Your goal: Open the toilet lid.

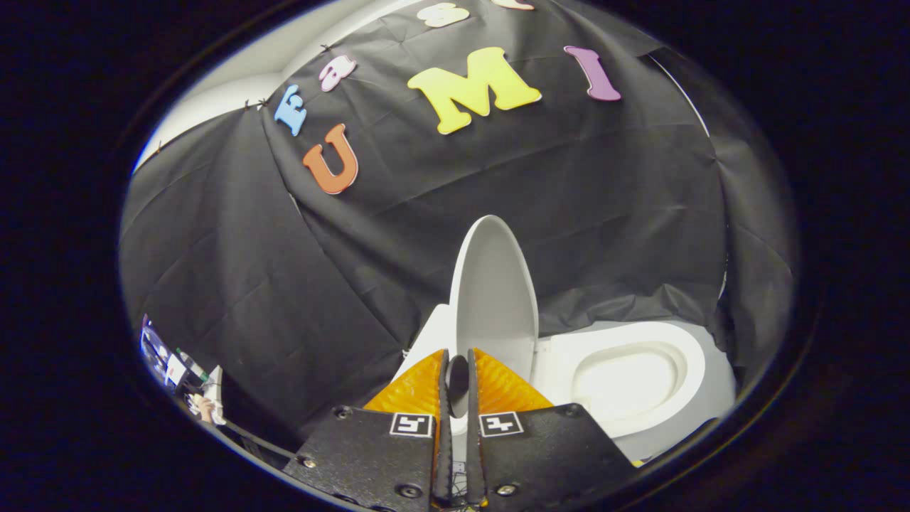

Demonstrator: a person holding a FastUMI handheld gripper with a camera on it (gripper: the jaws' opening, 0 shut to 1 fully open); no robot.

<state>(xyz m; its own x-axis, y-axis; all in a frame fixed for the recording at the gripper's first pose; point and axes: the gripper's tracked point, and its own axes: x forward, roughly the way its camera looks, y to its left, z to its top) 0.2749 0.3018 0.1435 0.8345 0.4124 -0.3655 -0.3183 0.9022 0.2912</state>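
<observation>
Between the tool [458, 359] fingers, smooth oval lid [494, 291] clamped.

The jaws of the gripper [458, 370] clamp the raised toilet lid [494, 291].

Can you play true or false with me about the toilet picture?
1. The toilet lid is standing up. True.
2. The tool is wide open. False: its fingers are nearly together, pinching the lid's edge.
3. The toilet seat is down, beside the tool. True.
4. The lid is lying flat on the seat. False: it is lifted clear of the seat.
5. The wall behind is black cloth. True.
</observation>
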